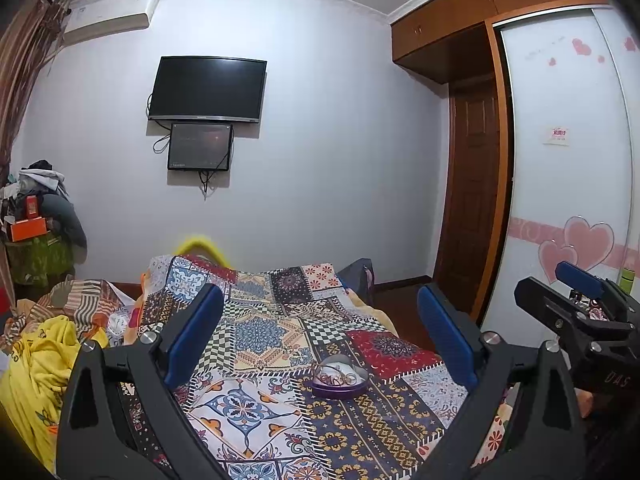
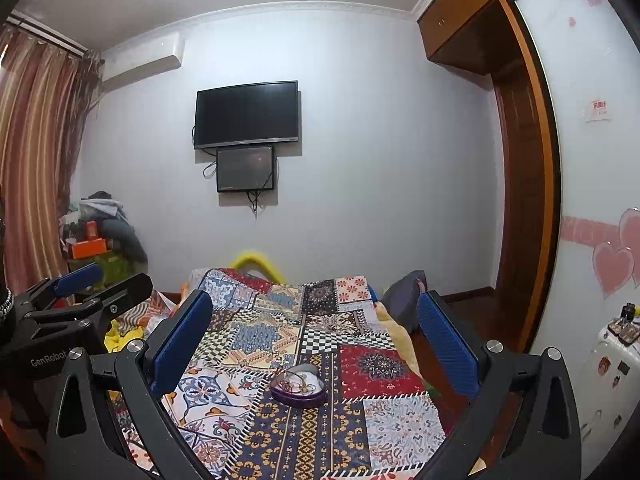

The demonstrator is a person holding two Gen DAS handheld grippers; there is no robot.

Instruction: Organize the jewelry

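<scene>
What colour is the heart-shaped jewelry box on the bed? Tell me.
Purple, with a pale lining; the heart-shaped jewelry box shows best in the right wrist view.

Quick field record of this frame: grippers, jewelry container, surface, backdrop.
surface: bed with patchwork quilt
container: purple heart-shaped box, lid off, resting on the quilt, centred ahead of both grippers
contents: tangled jewelry, rings and chain; individual pieces too small to tell
left gripper: open, empty, above the quilt, apart from the box
right gripper: open, empty, apart from the box
backdrop: wall TV, smaller screen below it
</scene>
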